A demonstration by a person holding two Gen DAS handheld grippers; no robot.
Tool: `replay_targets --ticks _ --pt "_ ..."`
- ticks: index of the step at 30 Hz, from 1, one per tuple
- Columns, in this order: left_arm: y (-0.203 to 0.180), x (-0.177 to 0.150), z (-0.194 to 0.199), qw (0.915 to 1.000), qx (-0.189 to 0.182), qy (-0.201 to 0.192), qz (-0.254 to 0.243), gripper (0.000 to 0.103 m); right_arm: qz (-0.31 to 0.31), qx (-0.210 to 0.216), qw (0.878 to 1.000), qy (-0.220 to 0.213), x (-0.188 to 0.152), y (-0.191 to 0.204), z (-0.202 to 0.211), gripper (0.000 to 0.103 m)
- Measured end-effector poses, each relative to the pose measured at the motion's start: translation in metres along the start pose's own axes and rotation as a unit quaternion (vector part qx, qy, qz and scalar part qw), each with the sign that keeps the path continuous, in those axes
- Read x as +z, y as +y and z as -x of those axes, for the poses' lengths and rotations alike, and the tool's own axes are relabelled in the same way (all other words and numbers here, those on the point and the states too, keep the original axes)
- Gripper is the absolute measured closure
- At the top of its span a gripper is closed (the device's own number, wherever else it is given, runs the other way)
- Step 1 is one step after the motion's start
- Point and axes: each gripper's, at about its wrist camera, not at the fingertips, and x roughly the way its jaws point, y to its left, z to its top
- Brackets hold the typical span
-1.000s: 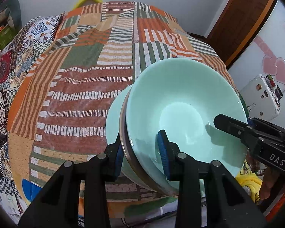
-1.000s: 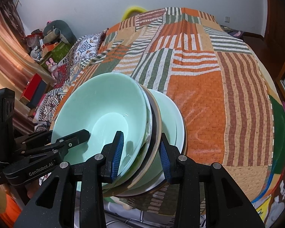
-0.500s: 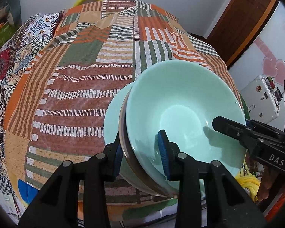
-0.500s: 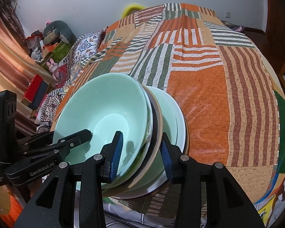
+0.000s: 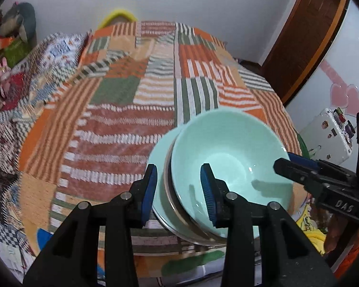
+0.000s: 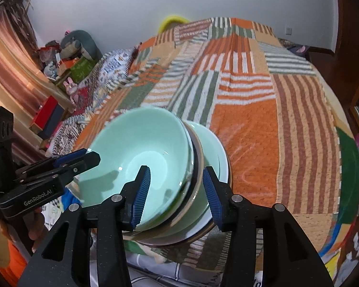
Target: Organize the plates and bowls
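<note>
Stack of nested dishes: mint bowl (image 5: 229, 153) on top, a dark-rimmed dish (image 6: 199, 160) under it, then a mint plate (image 5: 158, 157) and a white plate (image 6: 223, 160) at the bottom. The whole stack tilts and, by our read, hangs over the near edge of the bed (image 5: 122, 124), held between both tools.

Left tool (image 5: 179, 192): pads straddle the stack's rim on its side, one inside the bowl, one outside the plate. They look clamped on it, though a sliver of gap shows at the outer pad.
Right tool (image 6: 177, 192): same on the opposite rim, one pad in the bowl, the other behind the white plate, gripping.

Change over the last second: both views pull back and tip up. More wall, the door (image 5: 306, 38) and the quilt are in frame, the stack sits smaller and lower, and the background smears with motion. The pads keep the same place on the rims.

Meaning for the task: we judge the stack is in carry as one unit, not yet set down. No slip between layers so far. The tilt is the risk, since the top bowl could slide.
</note>
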Motion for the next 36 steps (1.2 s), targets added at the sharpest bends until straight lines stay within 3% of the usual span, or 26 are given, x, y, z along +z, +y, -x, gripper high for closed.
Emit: replay_targets --ticks 4,7,9,14,20,23,27,29,33,36 --pt "-0.008 0.004 0.034 0.9986 0.008 -0.05 -0.018 0.066 0.017 0.008 0.999 -0.044 0.007 0.012 0.028 0.06" --pt "-0.013 0.007 0.061 0.9958 0.009 -0.088 -0.026 0.061 0.037 0.007 0.996 -0.084 0.012 0.023 0.052 0.051" --pt "-0.017 0.01 0.08 0.9927 0.009 -0.117 -0.029 0.056 0.049 0.004 0.993 -0.11 0.012 0.03 0.065 0.048" --pt "-0.029 0.012 0.123 0.9825 0.011 -0.18 -0.047 0.052 0.067 0.006 0.985 -0.158 0.014 0.043 0.095 0.045" --pt "-0.042 0.006 0.165 0.9664 0.02 -0.248 -0.066 0.034 0.079 0.007 0.976 -0.204 0.012 0.051 0.124 0.042" --pt "-0.048 0.003 0.182 0.9578 0.024 -0.277 -0.071 0.017 0.083 0.008 0.971 -0.222 0.011 0.054 0.135 0.041" --pt "-0.05 -0.001 0.197 0.9512 0.013 -0.3 -0.071 0.007 0.085 0.008 0.965 -0.248 0.009 0.056 0.148 0.039" --pt "-0.052 -0.003 0.203 0.9477 0.015 -0.31 -0.073 0.005 0.086 0.008 0.962 -0.261 0.008 0.057 0.154 0.029" --pt "-0.056 -0.004 0.208 0.9436 0.022 -0.321 -0.078 0.004 0.09 0.01 0.955 -0.281 0.005 0.06 0.163 0.027" --pt "-0.058 -0.006 0.208 0.9426 0.025 -0.324 -0.078 0.003 0.097 0.008 0.952 -0.289 0.002 0.062 0.165 0.015"
